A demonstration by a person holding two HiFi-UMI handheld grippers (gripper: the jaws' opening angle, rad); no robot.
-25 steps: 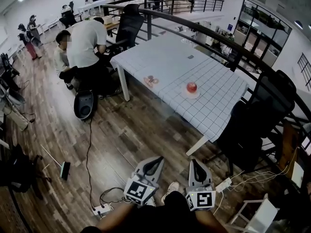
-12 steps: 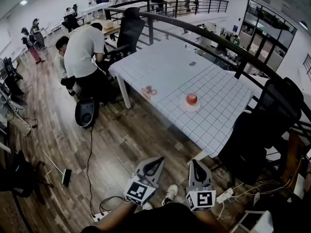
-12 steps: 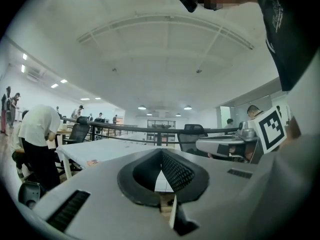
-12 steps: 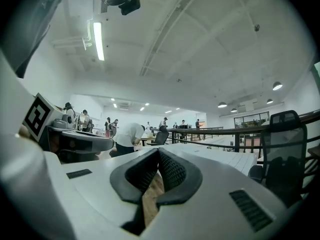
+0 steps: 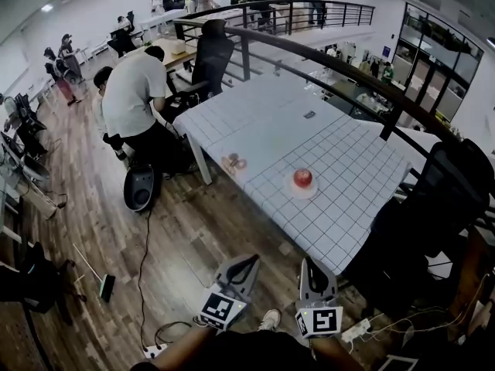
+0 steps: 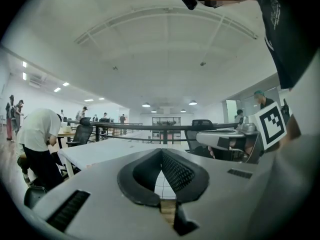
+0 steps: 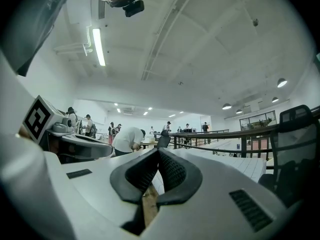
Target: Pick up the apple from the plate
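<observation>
Apple point(image 5: 303, 178) sits on plate point(image 5: 293, 189) on the gridded counter point(image 5: 263, 130), well apart from both tongs. Left tongs point(image 5: 252, 259) and right tongs point(image 5: 308, 262) are closed and empty, above the wooden floor point(image 5: 186, 234).

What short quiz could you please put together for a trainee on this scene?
1. True or false: the apple sits on a plate on the table.
2. The right gripper has its jaws: A) together with nothing between them; B) closed on the apple; C) wide apart.
3. Fill in: the left gripper hangs above the wooden ____, short of the table.

Key: 1 true; 2 A; 3 floor.
</observation>
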